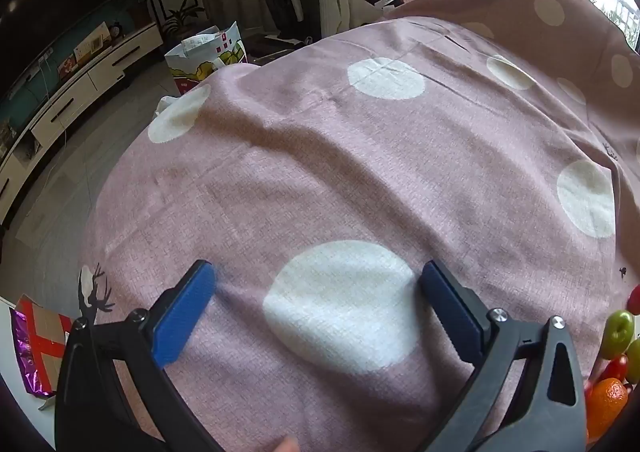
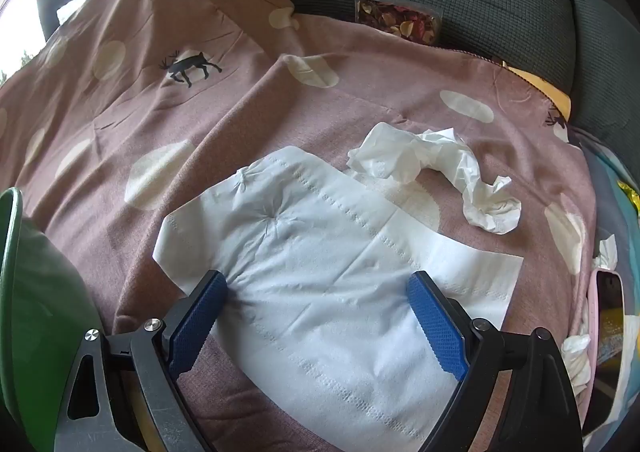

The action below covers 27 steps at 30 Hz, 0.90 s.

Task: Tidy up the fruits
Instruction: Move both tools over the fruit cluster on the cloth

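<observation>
My left gripper [image 1: 316, 280] hung wide open over the pink spotted cloth [image 1: 320, 171]; my right gripper [image 2: 316, 288] gaped, empty, above a flat napkin [image 2: 320, 252].

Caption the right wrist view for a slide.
Open right gripper hovers over flat white paper napkin on pink dotted cloth, crumpled tissue beyond.

Left wrist view, cloth [image 1: 320, 171]: spread under the left gripper [image 1: 318, 298], filling the middle.
Fruits [image 1: 618, 348]: on the cloth at its right edge, right of the gripper.
Bag [image 1: 208, 59]: on the floor behind the cloth, left.
Right wrist view, flat napkin [image 2: 320, 252]: on the cloth, under the right gripper [image 2: 318, 298].
Crumpled tissue [image 2: 440, 167]: behind and right of the napkin.
Bowl [image 2: 24, 292]: far left.
</observation>
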Tool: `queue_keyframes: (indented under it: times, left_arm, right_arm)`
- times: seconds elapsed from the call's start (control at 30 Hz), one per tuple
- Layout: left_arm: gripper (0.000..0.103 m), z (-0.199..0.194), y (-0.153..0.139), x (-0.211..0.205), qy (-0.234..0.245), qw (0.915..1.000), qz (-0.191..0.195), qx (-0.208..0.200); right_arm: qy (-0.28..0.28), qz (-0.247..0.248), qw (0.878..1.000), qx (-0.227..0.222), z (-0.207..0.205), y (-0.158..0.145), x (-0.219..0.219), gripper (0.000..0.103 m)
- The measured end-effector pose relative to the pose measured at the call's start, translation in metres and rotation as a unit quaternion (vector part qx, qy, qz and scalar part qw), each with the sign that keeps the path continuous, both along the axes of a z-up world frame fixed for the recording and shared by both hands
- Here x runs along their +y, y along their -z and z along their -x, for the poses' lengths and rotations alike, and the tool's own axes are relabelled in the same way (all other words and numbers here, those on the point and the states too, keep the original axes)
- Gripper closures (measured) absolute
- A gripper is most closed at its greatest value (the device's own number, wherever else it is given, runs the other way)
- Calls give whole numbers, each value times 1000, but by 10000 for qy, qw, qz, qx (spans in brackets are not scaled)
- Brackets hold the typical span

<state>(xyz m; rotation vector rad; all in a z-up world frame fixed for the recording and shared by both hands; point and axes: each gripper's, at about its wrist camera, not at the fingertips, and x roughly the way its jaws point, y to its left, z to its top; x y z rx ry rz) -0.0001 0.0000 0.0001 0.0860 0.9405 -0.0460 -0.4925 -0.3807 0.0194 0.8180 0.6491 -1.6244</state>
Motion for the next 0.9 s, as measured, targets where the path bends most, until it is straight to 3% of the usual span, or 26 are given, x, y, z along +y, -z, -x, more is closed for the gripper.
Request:
queue_keyframes:
  times: [0.3,0.43,0.53,0.6,0.73,0.8,0.9]
  left_arm:
    - [5,11,-7,0,293,9995,127,48]
    - [6,22,-35,9,455,9972,565,-205]
    - [6,32,-55,9,689,9924,909,-468]
    - [6,40,-65,8,914,9875,1163,-548]
    - [6,56,-81,-4,1492,9763,1442,-617]
    - [6,68,-87,-10,1865,9674,1590,-637]
    - [6,81,-93,-16,2291,9533,1890,-542]
  right_arm:
    - [0,-25,10000,51,-2,0,-1,11]
    - [46,-65,9999,86,-4,-2,-4,9]
    - [-85,115,9994,-305,7,-13,11,11]
    - [20,327,9988,-365,16,-33,24,11]
    - [-56,1223,9925,9,8,-98,66,11]
    - [-505,1595,9859,-4,-10,-126,87,11]
    - [-1508,1883,9691,-507,-48,-154,114,11]
